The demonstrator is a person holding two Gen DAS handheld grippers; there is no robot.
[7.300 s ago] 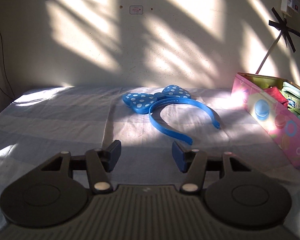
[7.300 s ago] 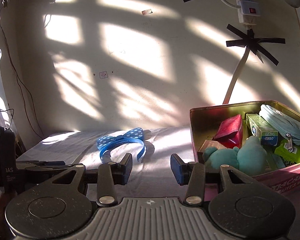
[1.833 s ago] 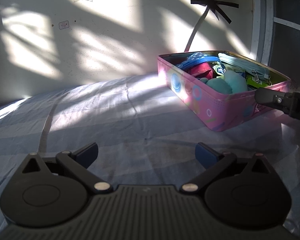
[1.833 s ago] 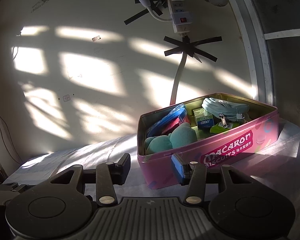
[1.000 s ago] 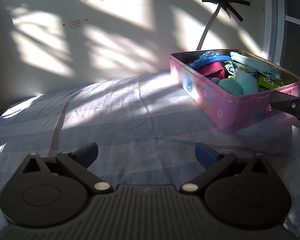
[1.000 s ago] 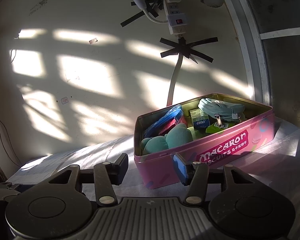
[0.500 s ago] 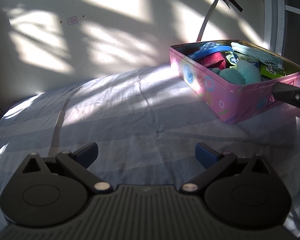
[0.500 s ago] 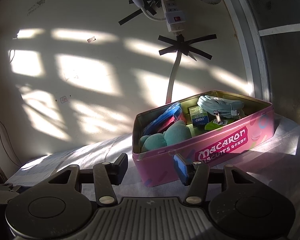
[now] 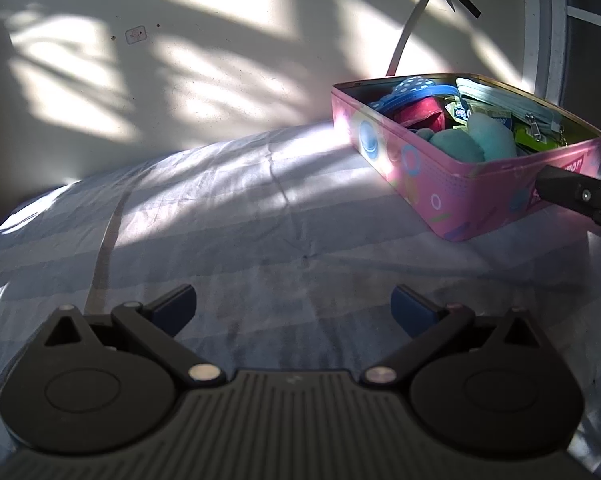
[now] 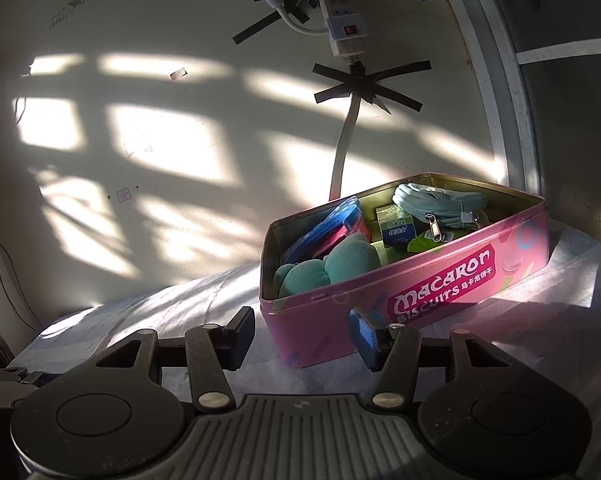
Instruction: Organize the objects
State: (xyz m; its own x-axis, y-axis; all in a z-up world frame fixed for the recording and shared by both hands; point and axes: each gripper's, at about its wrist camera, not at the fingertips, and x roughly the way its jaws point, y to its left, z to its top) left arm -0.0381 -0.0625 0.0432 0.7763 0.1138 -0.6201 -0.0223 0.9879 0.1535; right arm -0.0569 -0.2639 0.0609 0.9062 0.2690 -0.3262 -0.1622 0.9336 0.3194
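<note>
A pink "Macaron Biscuits" tin [image 10: 440, 292] stands open on the bed; it also shows at the right of the left wrist view [image 9: 412, 164]. Inside lie the blue polka-dot bow headband [image 10: 324, 228], a teal plush [image 10: 332, 264], a red pouch [image 9: 418, 114], a light blue zip pouch [image 10: 440, 204] and small boxes. My left gripper [image 9: 294, 310] is open wide and empty over the bare sheet. My right gripper [image 10: 302, 336] is open and empty, just in front of the tin's near corner. One of its arms [image 9: 576, 194] shows in the left wrist view.
A pale blue striped sheet [image 9: 220, 220] covers the bed. A sunlit wall stands behind, with a power strip [image 10: 342, 16] and a cable taped on with black tape [image 10: 364, 88]. A dark door frame is at the right.
The headband lay on the sheet 7 s ago and is now in the tin. Over the last second both views drifted only slightly; the grippers stayed open.
</note>
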